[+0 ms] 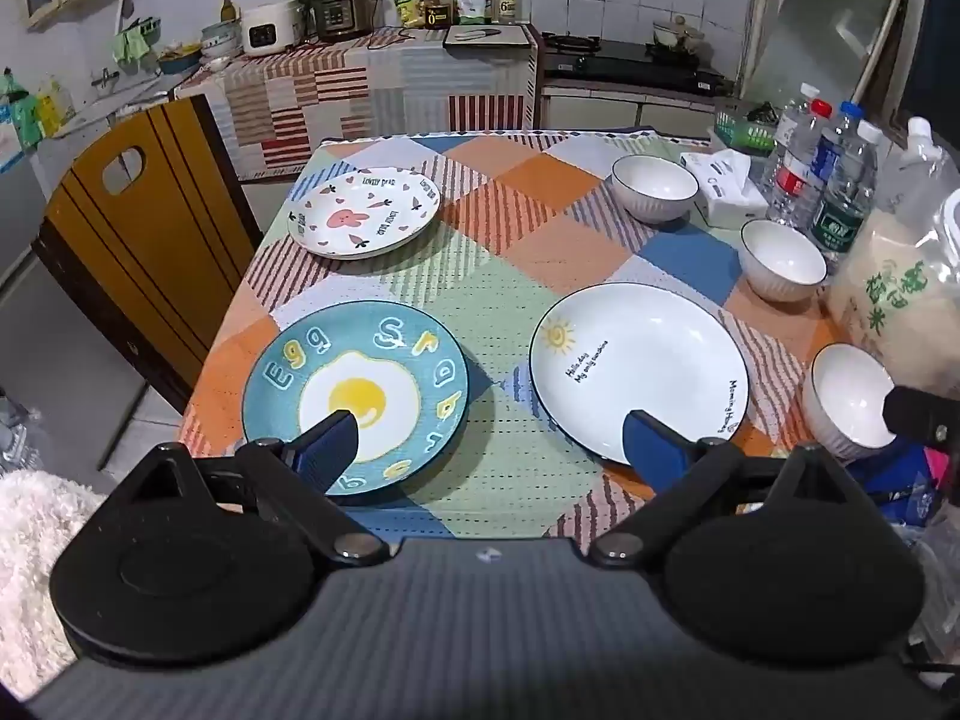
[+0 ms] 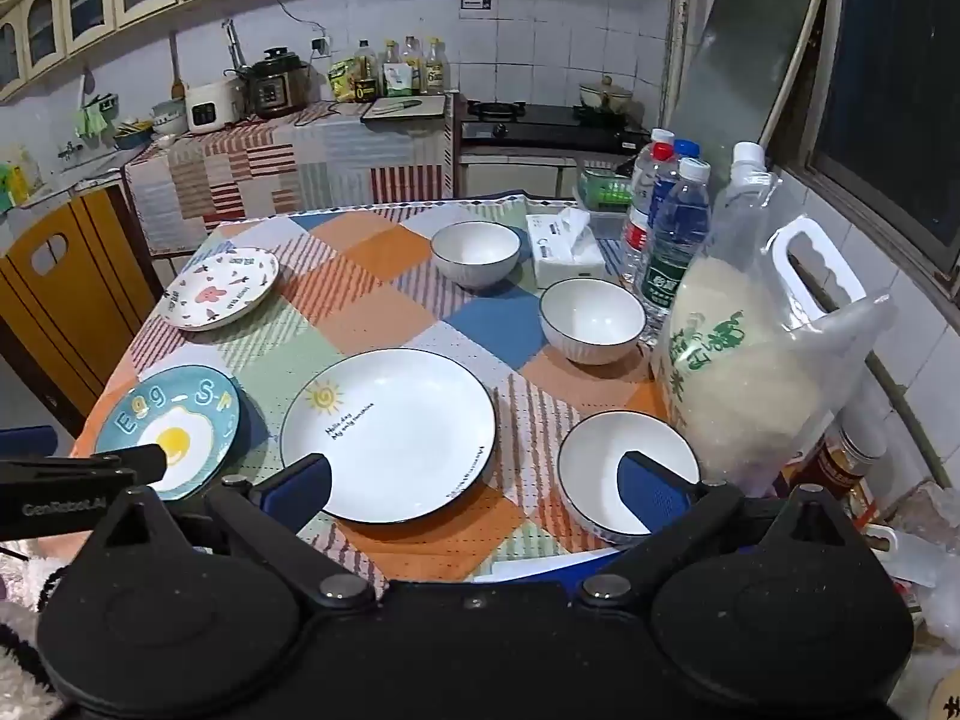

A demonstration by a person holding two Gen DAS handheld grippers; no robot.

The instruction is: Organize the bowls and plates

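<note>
Jaws spread, empty, both grippers; blue egg plate [image 1: 360, 396], white sun plate [image 1: 639, 372] flat.

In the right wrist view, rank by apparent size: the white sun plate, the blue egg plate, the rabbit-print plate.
1. White round plate with the sun drawing, clearly largest.
2 and 3. Blue round fried-egg plate and white rabbit-print plate look similar; the egg plate is partly hidden by the left gripper, and the rabbit plate is farther away, so unranked.

You're in a lived-in home kitchen, gas stove [image 2: 543, 120] behind the table [image 2: 384, 264], rice cooker [image 2: 211, 105] left of it, tiled walls
</note>
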